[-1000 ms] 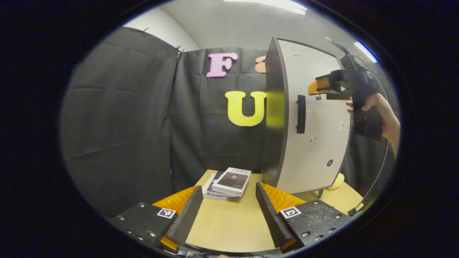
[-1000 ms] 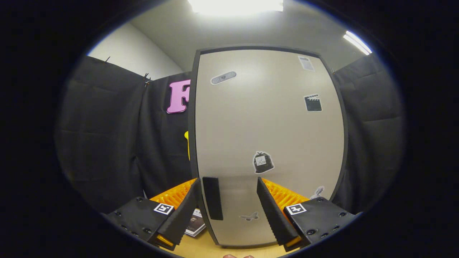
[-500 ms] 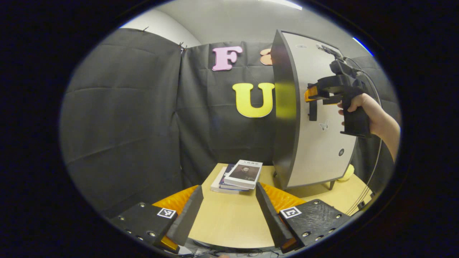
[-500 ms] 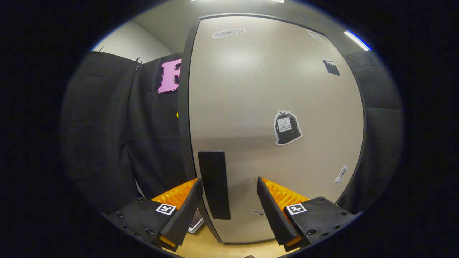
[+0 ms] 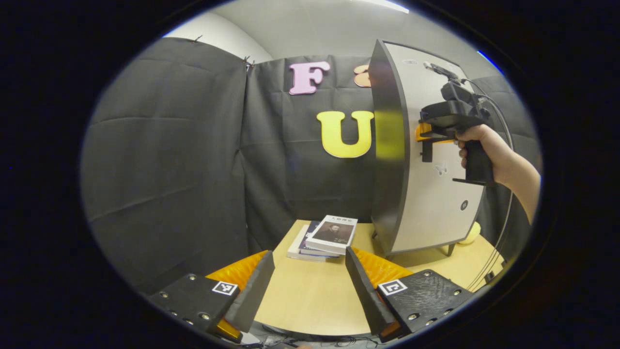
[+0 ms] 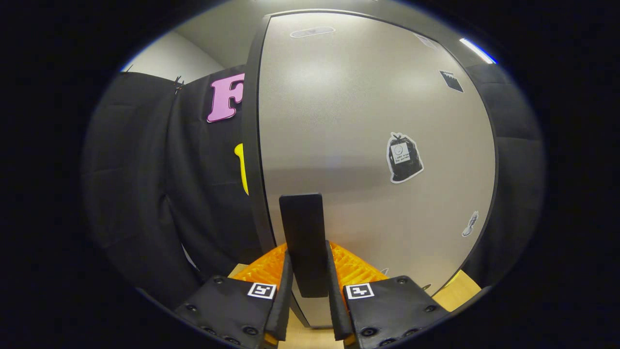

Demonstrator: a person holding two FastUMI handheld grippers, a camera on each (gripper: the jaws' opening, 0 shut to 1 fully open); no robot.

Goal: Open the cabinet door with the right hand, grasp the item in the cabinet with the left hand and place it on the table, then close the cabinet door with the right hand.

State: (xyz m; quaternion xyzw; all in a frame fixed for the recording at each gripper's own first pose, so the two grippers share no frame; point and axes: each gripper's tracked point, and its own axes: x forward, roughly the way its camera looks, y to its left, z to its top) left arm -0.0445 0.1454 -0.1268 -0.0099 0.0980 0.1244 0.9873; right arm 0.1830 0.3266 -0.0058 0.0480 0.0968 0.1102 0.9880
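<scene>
Step in hand: opening the cabinet door (image 6: 368, 145); judging by the flush panel, it is closed and the pull has not begun.
Right gripper (image 6: 308, 286): its fingers are clamped on the dark vertical handle (image 6: 302, 242), one on each side of the bar, low on its length. From the left gripper view, the same tool sits at the handle (image 5: 426, 150) with a hand (image 5: 484, 145) wrapped round its grip.
Left gripper (image 5: 310, 286): fingers wide apart, nothing between them, hovering over the near edge of the counter (image 5: 310, 300).
Cabinet (image 5: 426, 160): stands on short legs at the right side of the counter, handle near the door's left edge.
Item: hidden behind the door, so where it lies relative to the left fingers cannot be told.
Books (image 5: 327, 236): a small stack at the far edge of the counter, just left of the cabinet.
Risk one: a pull off the hinge arc could slide the fingers down or off the smooth bar.
Risk two: the light cabinet on thin legs could skid or tip toward the puller.
Risk three: the swinging door may sweep toward the waiting left gripper.
</scene>
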